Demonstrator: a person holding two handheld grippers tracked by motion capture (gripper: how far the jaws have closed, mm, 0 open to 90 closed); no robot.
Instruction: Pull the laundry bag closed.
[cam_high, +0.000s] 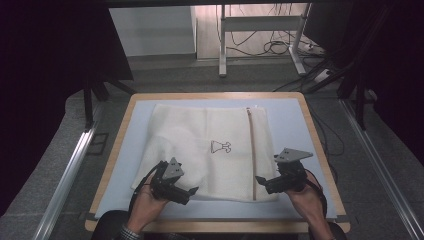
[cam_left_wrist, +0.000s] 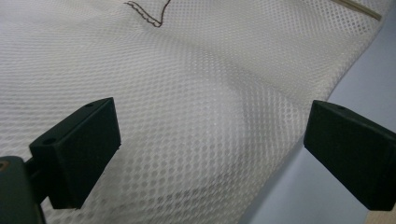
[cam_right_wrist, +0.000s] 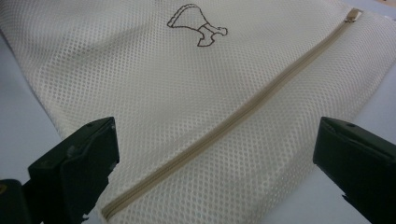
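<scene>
A wooden-edged table (cam_high: 119, 145) with a pale blue mat (cam_high: 290, 115) sits in the middle of a dim room. On the mat lies a white mesh laundry bag (cam_high: 200, 145), spread flat and reaching from the table's twelve o'clock edge almost to six o'clock. A tan zipper (cam_high: 251, 150) runs from twelve to six down the bag's right part, closed as far as can be seen. A small brown outline drawing (cam_high: 220, 147) marks the bag's centre. At about seven o'clock the left gripper (cam_high: 186, 193) hovers over the bag's near edge with jaws spread wide, holding nothing. At about five o'clock the right gripper (cam_high: 264, 184) is likewise wide and empty, straddling the zipper's near end. Both appear poised to pinch the near corners, likely for lifting or folding.
</scene>
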